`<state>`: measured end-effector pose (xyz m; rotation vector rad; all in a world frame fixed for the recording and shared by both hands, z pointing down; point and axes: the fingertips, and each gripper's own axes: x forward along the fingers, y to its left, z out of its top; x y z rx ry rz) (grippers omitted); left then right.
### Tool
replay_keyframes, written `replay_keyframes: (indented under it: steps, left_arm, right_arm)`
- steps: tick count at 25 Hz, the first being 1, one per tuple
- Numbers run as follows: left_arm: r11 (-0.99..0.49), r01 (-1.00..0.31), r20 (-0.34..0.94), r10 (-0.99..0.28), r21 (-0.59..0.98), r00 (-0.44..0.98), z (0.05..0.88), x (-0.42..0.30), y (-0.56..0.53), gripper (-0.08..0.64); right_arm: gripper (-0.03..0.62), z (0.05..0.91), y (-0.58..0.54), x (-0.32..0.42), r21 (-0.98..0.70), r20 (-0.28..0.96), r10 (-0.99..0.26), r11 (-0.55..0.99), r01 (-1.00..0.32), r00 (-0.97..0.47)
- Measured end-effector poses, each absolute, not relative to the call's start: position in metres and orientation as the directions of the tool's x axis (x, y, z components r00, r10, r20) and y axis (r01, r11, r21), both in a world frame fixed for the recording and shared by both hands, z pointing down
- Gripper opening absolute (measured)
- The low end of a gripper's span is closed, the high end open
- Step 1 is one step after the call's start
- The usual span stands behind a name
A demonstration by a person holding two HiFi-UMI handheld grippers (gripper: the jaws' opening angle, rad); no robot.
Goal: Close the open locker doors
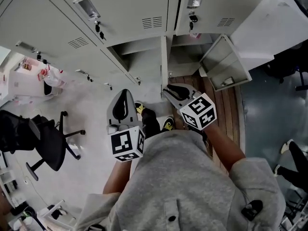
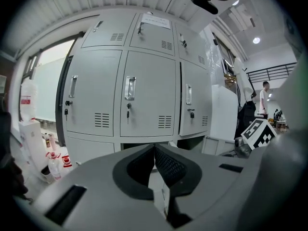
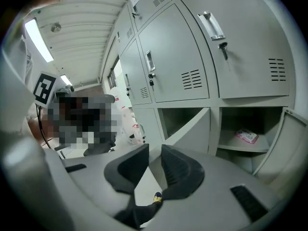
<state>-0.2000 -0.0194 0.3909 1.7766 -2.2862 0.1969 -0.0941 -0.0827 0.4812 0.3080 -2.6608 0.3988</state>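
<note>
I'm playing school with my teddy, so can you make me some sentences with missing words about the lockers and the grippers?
1. The lockers have ___ open doors.
2. The pink packet lies in the ___ open locker.
3. The left gripper is ___, with nothing in it.
4. The right gripper is ___, with nothing in it.
Missing words: two; right; shut; open.

No legible text — on anything here
</note>
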Motion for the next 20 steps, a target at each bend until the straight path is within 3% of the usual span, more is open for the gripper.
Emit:
replay_keyframes:
  steps: [20]
  left_arm:
    - [0.362, -0.932, 0.303, -0.891, 0.025, -0.338, 0.399, -0.264, -0.007, 0.012]
  right_arm:
    - [0.072, 0.481, -0.067, -0.201, -0.230, 0.406, -0.054, 0.960, -0.159, -0.912]
